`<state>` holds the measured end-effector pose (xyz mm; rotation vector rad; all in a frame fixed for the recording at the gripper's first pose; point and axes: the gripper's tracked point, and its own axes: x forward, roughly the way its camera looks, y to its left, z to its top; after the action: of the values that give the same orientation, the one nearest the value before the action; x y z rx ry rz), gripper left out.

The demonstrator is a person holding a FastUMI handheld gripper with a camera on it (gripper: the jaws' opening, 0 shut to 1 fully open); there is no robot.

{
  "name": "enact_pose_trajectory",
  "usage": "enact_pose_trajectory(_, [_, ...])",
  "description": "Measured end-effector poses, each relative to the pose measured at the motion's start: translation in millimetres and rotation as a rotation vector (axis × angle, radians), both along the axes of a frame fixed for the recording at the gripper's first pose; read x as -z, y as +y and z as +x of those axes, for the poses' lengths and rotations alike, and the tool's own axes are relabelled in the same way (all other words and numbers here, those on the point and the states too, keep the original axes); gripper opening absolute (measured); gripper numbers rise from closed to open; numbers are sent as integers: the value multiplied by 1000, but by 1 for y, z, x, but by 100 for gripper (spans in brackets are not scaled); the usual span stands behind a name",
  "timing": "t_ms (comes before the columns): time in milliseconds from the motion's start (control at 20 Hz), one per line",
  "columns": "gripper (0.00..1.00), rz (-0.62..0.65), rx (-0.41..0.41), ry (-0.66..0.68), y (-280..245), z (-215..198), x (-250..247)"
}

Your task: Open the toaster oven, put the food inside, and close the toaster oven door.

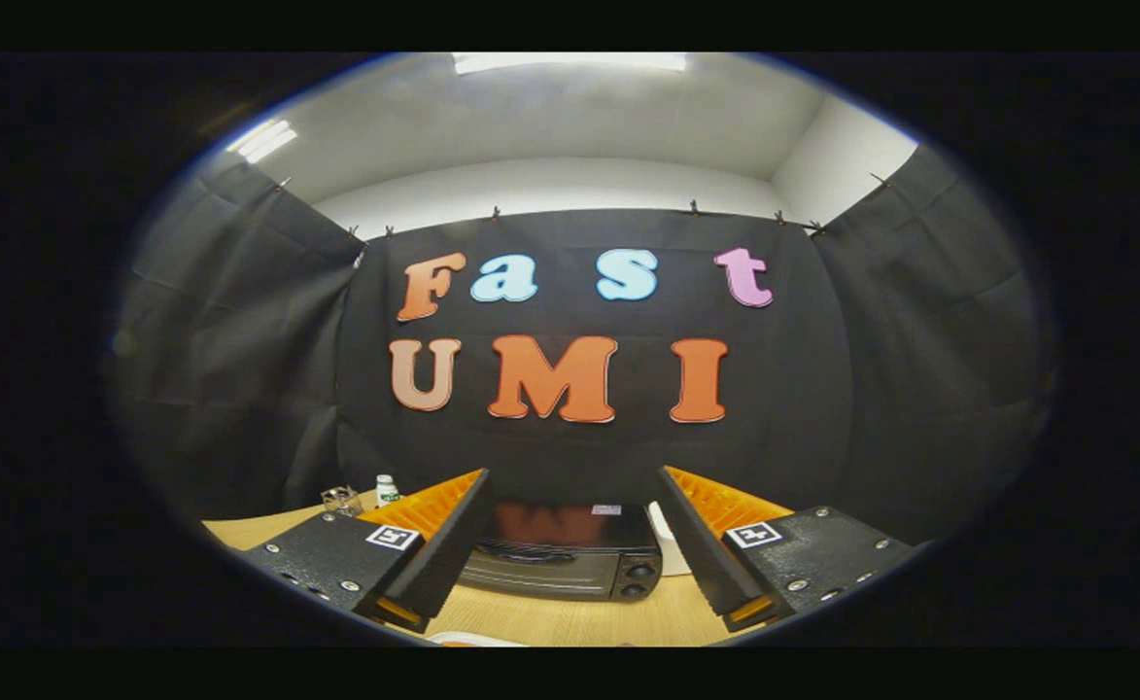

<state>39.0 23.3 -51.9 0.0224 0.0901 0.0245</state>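
Note:
A black toaster oven stands on the wooden table beyond my fingers, seen in the gap between them. Its glass door is closed and two round knobs sit on its right side. My gripper is open, held well above the table and short of the oven, with nothing between its fingers. A sliver of something white shows on the table just below the fingers; I cannot tell what it is.
A small white bottle with a green label and a small clear glass object stand on the table behind the left finger. A white object sits right of the oven, partly hidden by the right finger. Black cloth walls surround the table.

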Motion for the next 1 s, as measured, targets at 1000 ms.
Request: enact_pose_trajectory(1000, [99, -27, -28, 331, 75, 132, 193])
